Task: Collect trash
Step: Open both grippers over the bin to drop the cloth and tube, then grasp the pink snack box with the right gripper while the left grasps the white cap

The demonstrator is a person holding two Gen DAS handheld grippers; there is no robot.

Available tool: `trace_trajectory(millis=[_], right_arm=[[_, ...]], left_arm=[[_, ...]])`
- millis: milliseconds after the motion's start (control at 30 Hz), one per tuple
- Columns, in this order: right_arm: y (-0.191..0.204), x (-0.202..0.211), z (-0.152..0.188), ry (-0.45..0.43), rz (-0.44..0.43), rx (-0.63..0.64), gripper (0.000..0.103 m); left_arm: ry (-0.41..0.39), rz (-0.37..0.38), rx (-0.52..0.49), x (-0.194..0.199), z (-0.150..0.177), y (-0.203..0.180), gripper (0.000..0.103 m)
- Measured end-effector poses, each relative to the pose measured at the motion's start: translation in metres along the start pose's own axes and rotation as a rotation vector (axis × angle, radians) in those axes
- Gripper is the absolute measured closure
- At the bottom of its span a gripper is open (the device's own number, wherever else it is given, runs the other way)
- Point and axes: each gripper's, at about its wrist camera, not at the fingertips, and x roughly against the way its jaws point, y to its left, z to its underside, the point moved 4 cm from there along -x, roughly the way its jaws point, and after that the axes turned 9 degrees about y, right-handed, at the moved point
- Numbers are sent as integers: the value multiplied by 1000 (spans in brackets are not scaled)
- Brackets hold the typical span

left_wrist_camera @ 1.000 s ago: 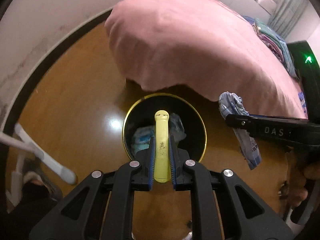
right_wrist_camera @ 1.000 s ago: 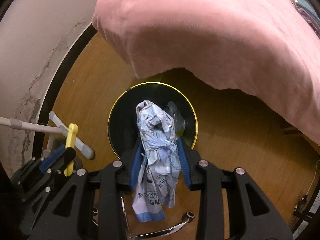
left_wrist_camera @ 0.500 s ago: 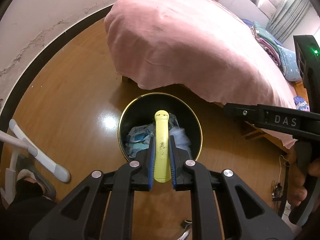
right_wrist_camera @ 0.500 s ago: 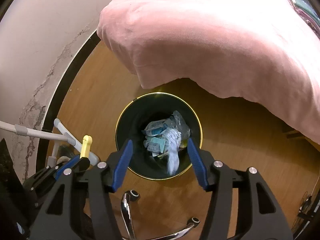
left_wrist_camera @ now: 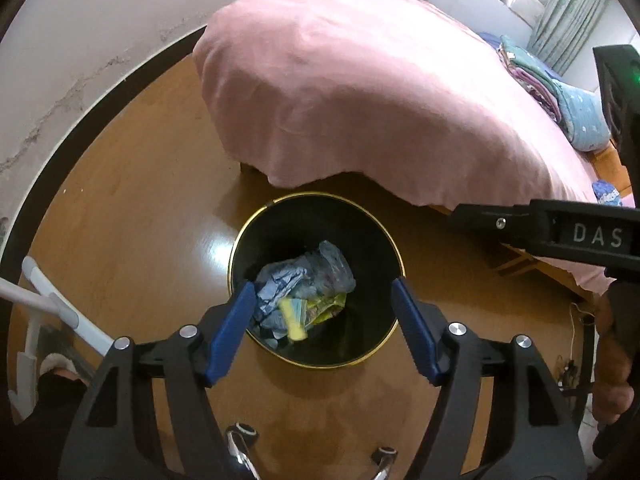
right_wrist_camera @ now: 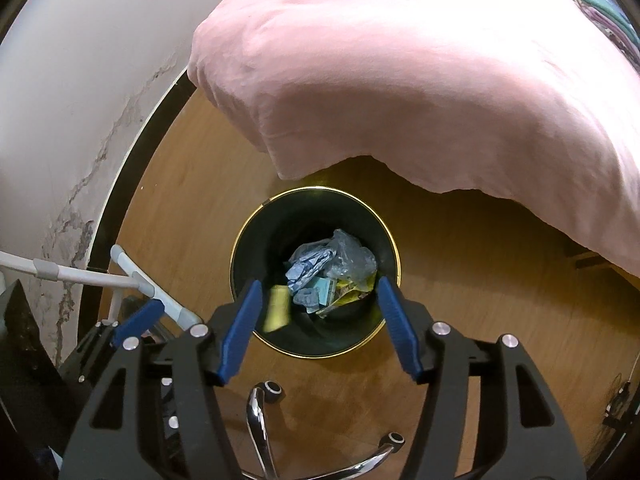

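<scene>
Left gripper [left_wrist_camera: 320, 320] at the bottom of the frame: fingers [left_wrist_camera: 232, 332] spreading wide, nothing between them. Right gripper [right_wrist_camera: 318, 322]: fingers [right_wrist_camera: 398, 324] also apart and widening slightly, empty. Both hang over the black bin [left_wrist_camera: 240, 248], centre frame, on the wooden floor [left_wrist_camera: 120, 220]. Yellow piece [left_wrist_camera: 293, 317] lies in the bin among crumpled blue wrappers [left_wrist_camera: 280, 284]; motion-blurred in the right view. Pink bedspread [left_wrist_camera: 360, 92] fills the upper frame beyond.
</scene>
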Motion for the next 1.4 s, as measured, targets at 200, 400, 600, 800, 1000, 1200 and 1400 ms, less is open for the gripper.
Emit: trace_trajectory(millis=[200, 400, 600, 800, 1000, 1200, 1400], right_arm=[[1, 8, 0, -17, 10, 2, 44], [18, 54, 1, -117, 66, 62, 40], [107, 144, 12, -288, -20, 232, 32], [270, 191, 40, -325, -178, 532, 30], [482, 197, 104, -258, -282, 937, 26], [633, 165, 167, -174, -243, 1210, 25], [694, 135, 181, -151, -161, 1248, 25]], left_arm=[[-18, 6, 34, 14, 1, 3, 33], [-116, 32, 41, 103, -2, -2, 16], [-286, -95, 19, 255, 24, 27, 8], [-334, -313, 214, 367, 91, 135, 8], [-382, -568, 560, 468, 190, 275, 8], [-363, -637, 841, 513, 281, 369, 8], [-344, -627, 913, 524, 316, 413, 8]])
